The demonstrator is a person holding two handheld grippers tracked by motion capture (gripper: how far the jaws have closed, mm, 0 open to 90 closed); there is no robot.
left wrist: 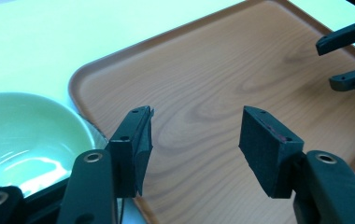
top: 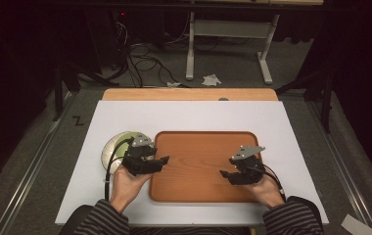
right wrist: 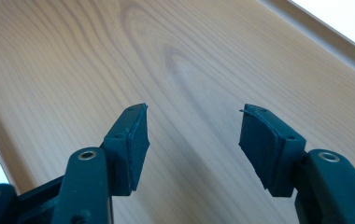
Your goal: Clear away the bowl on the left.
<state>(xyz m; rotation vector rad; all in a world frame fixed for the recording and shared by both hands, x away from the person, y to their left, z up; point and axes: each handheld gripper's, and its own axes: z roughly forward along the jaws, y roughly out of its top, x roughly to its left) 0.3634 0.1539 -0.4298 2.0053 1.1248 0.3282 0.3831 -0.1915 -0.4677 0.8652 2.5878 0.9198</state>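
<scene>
Tray (top: 198,166), wooden, rounded corners, raised rim: centre of the high view, flat on a white board (top: 189,115) that covers most of a wooden table (top: 189,94). Interior bare, nothing loaded; grain clearly legible in both gripper views (left wrist: 222,93) (right wrist: 166,70).

Bowl (top: 118,147), pale green, glossy, empty: left of centre in the high view, on the white board, just beside the tray's left rim, partly covered by the left gripper. Lower left of the left gripper view (left wrist: 26,130), close against the tray's corner; touching or narrowly apart, cannot tell.

Left gripper (top: 164,160): held in the left hand (top: 125,183), lower left of centre in the high view, over the tray's left rim, pointing toward the middle. Jaws spread wide, nothing between them (left wrist: 194,135).

Right gripper (top: 225,176): held in the right hand (top: 267,191), lower right of centre in the high view, over the tray's right half, pointing inward. Jaws likewise spread, released, empty (right wrist: 192,140). Also at upper right of the left gripper view (left wrist: 344,60), parted.

Progress, as judged: none yet evident. Bowl off the tray, ungrasped; tray unloaded; both claws idle above the wood. Likely remaining: grasp of the bowl, lift over the rim, placement on the tray.
</scene>
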